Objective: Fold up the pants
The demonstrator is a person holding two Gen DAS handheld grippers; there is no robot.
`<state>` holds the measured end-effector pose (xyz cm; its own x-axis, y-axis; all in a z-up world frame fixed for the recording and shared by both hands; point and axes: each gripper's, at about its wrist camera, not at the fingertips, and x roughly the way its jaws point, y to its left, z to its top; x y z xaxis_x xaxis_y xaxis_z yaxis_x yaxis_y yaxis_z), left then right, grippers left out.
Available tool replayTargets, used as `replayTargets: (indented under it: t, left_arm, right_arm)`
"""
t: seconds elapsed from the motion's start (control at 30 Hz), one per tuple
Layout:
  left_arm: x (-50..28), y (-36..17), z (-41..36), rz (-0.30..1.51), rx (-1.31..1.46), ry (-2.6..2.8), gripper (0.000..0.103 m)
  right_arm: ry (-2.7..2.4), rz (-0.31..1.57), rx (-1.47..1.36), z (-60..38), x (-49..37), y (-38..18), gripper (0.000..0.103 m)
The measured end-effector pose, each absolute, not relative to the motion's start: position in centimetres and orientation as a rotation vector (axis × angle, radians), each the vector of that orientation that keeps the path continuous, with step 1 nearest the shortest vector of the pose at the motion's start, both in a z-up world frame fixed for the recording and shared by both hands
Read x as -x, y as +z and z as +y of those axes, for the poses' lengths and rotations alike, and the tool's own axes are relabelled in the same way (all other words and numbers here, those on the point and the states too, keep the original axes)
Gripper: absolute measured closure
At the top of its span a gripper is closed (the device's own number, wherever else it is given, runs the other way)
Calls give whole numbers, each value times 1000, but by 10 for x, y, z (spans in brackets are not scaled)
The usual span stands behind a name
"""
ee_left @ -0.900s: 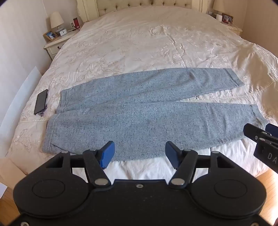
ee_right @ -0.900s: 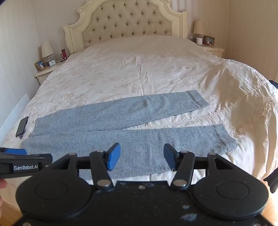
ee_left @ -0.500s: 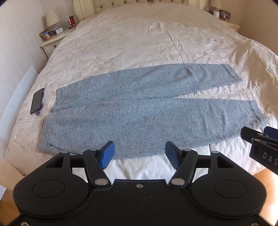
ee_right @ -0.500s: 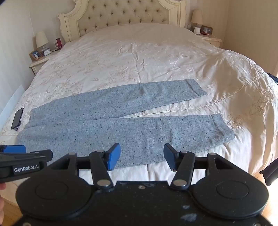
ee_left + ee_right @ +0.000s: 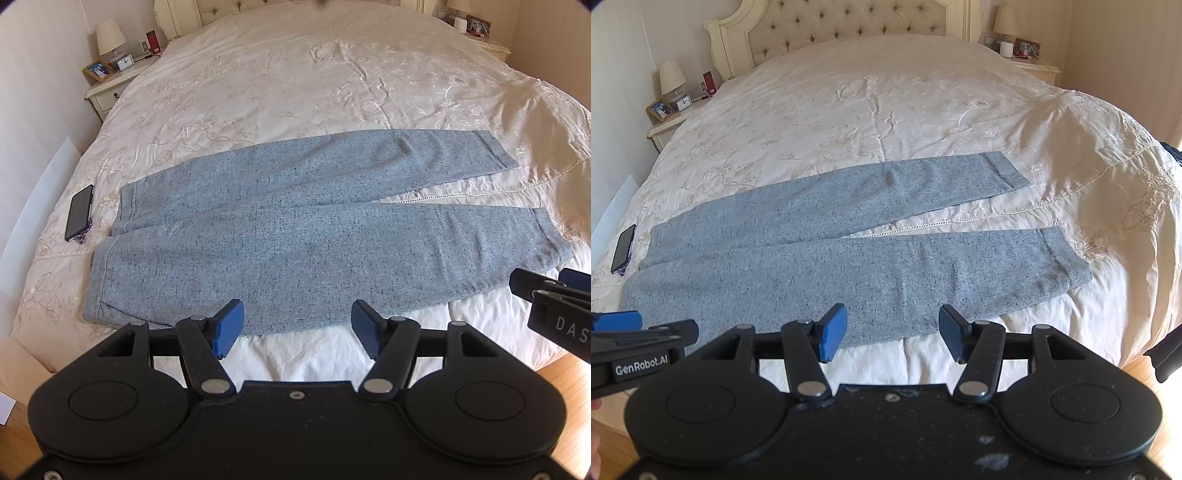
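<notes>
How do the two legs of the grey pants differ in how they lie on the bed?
The near leg runs along the foot edge of the bed, close to both open grippers; the far leg lies further up the cover. The near leg's cuff shows a dark smudge; the far leg's cuff looks clean. Both lie flat, unfolded, splaying apart from the waistband.

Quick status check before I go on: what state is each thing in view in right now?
Grey pants: spread flat on the bed, unfolded, legs parted in a V, waistband toward the phone.
Left hand-held gripper: open, empty, above the pants' near edge.
Right hand-held gripper: open, empty, above the near leg.
Phone: face up, screen dark, beside the waistband.
Bedspread: laid out, lightly creased.
</notes>
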<state>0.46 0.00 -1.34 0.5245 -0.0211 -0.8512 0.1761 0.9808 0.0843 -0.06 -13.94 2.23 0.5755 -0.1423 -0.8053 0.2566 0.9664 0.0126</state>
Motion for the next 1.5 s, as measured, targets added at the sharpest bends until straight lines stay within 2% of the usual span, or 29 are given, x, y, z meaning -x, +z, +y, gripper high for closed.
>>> replayTargets:
  t: [1.5]
  left_arm:
    - [-28, -19, 14, 1061, -159, -127, 35]
  right_arm:
    - [-198, 950, -83, -114, -25, 18, 45]
